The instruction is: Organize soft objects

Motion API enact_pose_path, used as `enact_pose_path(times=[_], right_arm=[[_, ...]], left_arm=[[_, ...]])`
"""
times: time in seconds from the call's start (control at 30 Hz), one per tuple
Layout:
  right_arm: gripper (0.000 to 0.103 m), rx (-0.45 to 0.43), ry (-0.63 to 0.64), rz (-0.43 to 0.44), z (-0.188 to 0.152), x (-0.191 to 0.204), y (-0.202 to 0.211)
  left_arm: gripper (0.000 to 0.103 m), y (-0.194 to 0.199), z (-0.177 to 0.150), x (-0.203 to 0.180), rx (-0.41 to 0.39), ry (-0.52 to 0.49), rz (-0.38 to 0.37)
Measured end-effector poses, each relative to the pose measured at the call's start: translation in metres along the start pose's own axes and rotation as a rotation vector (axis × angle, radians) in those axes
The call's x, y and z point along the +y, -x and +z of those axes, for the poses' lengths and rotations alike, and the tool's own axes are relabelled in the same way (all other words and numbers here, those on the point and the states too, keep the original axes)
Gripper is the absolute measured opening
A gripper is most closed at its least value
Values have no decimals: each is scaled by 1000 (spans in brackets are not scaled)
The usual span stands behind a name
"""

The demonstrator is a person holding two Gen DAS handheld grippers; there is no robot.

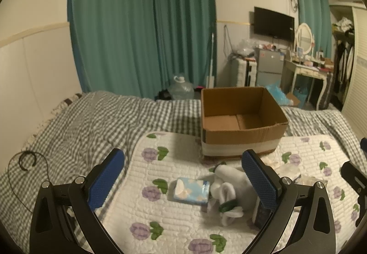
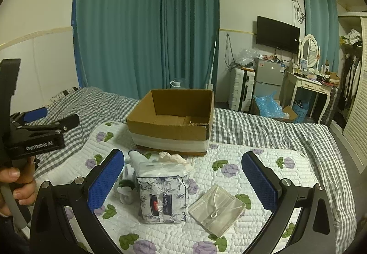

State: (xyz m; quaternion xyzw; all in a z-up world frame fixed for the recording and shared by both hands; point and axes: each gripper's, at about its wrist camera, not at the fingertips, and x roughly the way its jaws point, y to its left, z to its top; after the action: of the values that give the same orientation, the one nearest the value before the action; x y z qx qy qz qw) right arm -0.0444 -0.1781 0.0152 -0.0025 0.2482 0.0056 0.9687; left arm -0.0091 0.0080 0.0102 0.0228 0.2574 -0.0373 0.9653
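Observation:
An open, empty cardboard box (image 1: 240, 116) (image 2: 174, 121) stands on the bed past a floral quilted mat (image 1: 160, 208) (image 2: 263, 173). On the mat lie a small blue tissue pack (image 1: 191, 191), a grey-white plush toy (image 1: 229, 192) (image 2: 126, 187), a floral tissue pack (image 2: 162, 194) and a white face mask (image 2: 216, 208). My left gripper (image 1: 183, 176) is open above the blue pack and plush; it also shows in the right wrist view (image 2: 43, 125). My right gripper (image 2: 183, 176) is open above the floral pack and mask.
The bed has a grey checked cover (image 1: 91, 121). A black cable (image 1: 27, 160) lies on it at left. Green curtains (image 1: 142, 24), a water jug (image 1: 181, 89), a fridge (image 2: 269, 77), a suitcase (image 2: 242, 91) and a dressing table (image 2: 312, 86) stand beyond the bed.

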Motion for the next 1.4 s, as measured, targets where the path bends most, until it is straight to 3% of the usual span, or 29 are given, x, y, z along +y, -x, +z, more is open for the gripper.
enact_pose_path(times=[0.23,0.47,0.63,0.8,0.9,1.13,1.3,1.4], right_arm=[[103,16,-8,9,-6,-4,-7],[103,63,-2,39,-17,-8,-27],[103,99,9,66,-30,-7,-47],[103,125,14,102,-40,-5,-67],[103,146,26,113,-44,-3,-80],[103,204,32,126,-50,4,-114],[103,247,64,125,-56,13,-129],[103,264,58,117,-59,10,-135]], left_arm=[[103,-8,-1,4,27,26,5],[103,-37,-14,0,137,16,12],[103,-73,-36,-8,253,-44,28],[103,-101,-57,-16,315,-118,49],[103,-122,-67,-10,369,-99,50],[103,-162,-79,-7,487,-59,-50],[103,-179,-87,-17,502,-105,-17],[103,-189,-89,-6,517,-66,-5]])
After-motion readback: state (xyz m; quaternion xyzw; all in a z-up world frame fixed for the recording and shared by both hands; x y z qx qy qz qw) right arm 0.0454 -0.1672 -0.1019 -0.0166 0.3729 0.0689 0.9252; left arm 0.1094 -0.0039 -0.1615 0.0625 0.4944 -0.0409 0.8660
